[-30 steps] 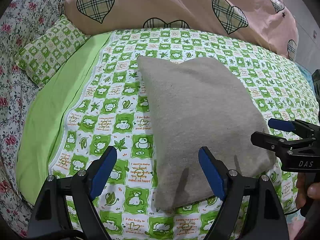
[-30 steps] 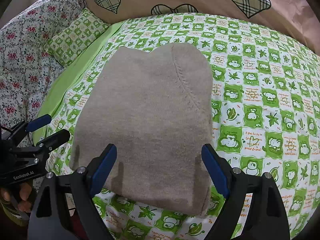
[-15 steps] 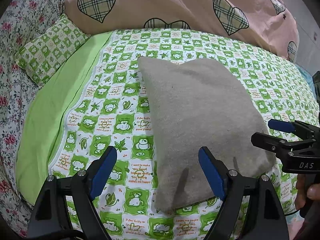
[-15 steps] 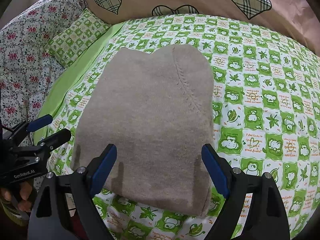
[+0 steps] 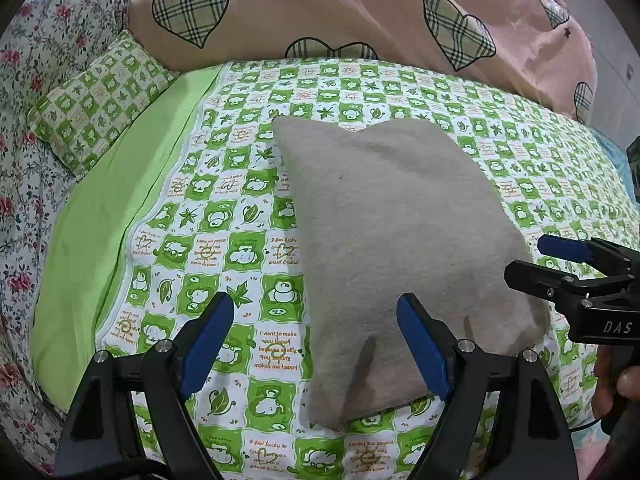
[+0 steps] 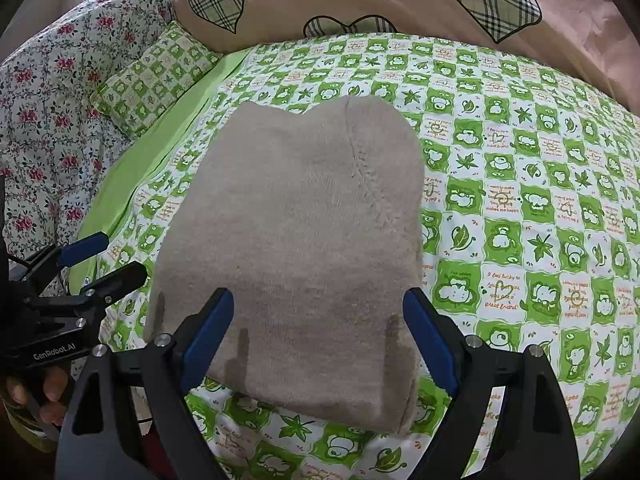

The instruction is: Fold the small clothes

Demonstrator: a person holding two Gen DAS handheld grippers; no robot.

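We see a folded beige knit garment (image 6: 296, 248) lying flat on the green-checked bed sheet (image 6: 520, 208). Our left claw (image 5: 312, 336) spreads wide above its near left edge, our right claw (image 6: 316, 332) wide above its near end; neither grips anything.

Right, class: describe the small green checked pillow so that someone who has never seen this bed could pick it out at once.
Start at the big pink duvet with plaid hearts heaped along the far side of the bed. Just below its left end lies the small green checked pillow, resting beside the floral bedding. It shares the green-and-white print of the sheet, but it is a small raised cushion, unlike the plain beige folded garment lying mid-sheet.
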